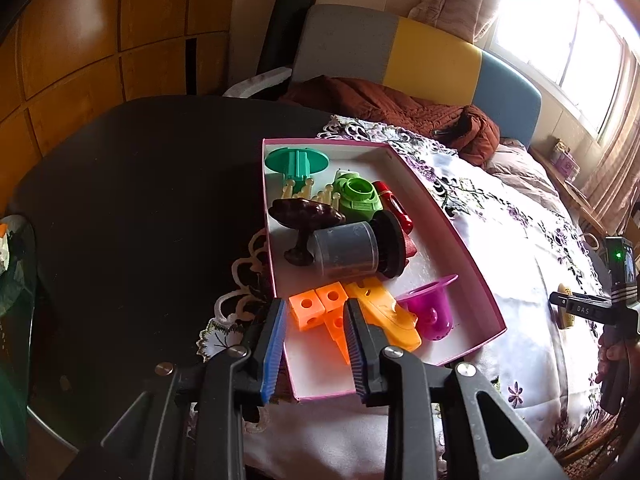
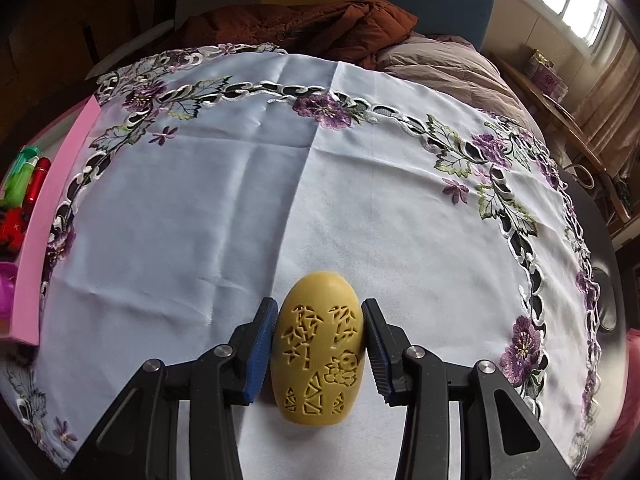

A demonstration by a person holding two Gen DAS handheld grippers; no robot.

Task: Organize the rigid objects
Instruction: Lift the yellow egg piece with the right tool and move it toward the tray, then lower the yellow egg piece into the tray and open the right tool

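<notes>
A pink-rimmed white box (image 1: pixel 452 216) lies on the embroidered cloth and holds several toys. Among them are a teal spool (image 1: pixel 296 162), a green toy (image 1: pixel 358 196), a brown goblet (image 1: pixel 304 216), a grey jar (image 1: pixel 346 250), a magenta cup (image 1: pixel 430 308) and orange blocks (image 1: pixel 316 306). My left gripper (image 1: pixel 316 320) hangs over the box's near end, open, and the orange blocks lie just past its tips with white floor showing beside them. My right gripper (image 2: pixel 320 320) is shut on a yellow carved egg (image 2: pixel 318 352), which rests on the white cloth (image 2: pixel 240 200).
The box's pink wall (image 2: pixel 52 208) shows at the left of the right wrist view. A dark round table (image 1: pixel 140 184) lies to the left of the box. A rust-coloured quilted coat (image 1: pixel 400 108) and a sofa (image 1: pixel 436 56) sit behind. A hand holding the other gripper's handle (image 1: pixel 612 356) is at the right edge.
</notes>
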